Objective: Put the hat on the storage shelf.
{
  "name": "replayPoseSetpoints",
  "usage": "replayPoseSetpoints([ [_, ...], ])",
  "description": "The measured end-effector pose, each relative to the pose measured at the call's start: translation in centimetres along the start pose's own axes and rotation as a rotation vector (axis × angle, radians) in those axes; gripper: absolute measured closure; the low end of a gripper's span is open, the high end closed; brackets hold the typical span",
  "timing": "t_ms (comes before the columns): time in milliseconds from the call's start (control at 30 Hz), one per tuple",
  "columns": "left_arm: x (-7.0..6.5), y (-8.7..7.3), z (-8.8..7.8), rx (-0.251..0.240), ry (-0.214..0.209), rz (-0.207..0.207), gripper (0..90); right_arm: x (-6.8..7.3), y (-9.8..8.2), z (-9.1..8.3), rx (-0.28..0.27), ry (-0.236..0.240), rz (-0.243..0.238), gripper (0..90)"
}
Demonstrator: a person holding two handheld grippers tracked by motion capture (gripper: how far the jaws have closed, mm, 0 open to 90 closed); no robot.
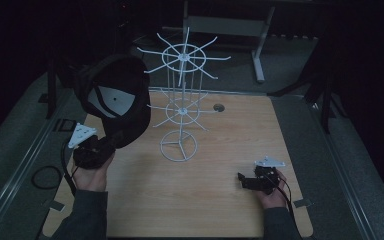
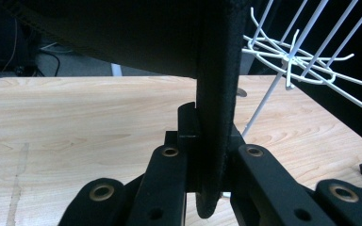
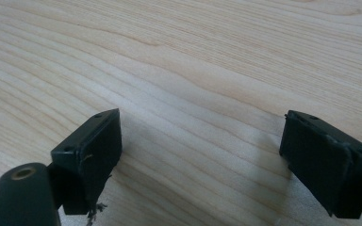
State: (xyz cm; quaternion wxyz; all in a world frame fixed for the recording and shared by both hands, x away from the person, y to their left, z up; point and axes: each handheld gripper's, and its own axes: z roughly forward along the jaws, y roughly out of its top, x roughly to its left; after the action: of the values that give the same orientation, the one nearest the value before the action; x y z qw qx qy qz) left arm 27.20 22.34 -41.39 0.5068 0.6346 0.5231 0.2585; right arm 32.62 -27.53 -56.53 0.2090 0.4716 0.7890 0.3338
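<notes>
A black cap (image 1: 115, 97) hangs in the air at the left, its grey lining facing the camera. My left gripper (image 1: 105, 145) is shut on the cap's brim (image 2: 214, 117), which stands on edge between the two black jaws. A white wire display rack (image 1: 180, 105) with hooked arms stands on the wooden table (image 1: 215, 165) just right of the cap, and its arms (image 2: 306, 56) show in the left gripper view at upper right. My right gripper (image 1: 242, 181) rests low over the table at the front right, jaws wide apart with only bare wood (image 3: 202, 94) between them.
A small round grommet hole (image 1: 218, 107) sits in the table behind the rack. A metal-framed stand (image 1: 257, 55) is on the floor beyond the table. Rails run along both sides of the table, and a coiled cable (image 1: 45, 176) lies at the left.
</notes>
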Motion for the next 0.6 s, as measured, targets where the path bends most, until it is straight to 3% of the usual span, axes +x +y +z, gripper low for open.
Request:
replayPoseSetpoints([
  [600, -0.02, 0.49, 0.04, -0.002, 0.019, 0.014, 86.6, 0.0, 0.0, 0.0, 0.0, 0.0, 0.0, 13.2],
])
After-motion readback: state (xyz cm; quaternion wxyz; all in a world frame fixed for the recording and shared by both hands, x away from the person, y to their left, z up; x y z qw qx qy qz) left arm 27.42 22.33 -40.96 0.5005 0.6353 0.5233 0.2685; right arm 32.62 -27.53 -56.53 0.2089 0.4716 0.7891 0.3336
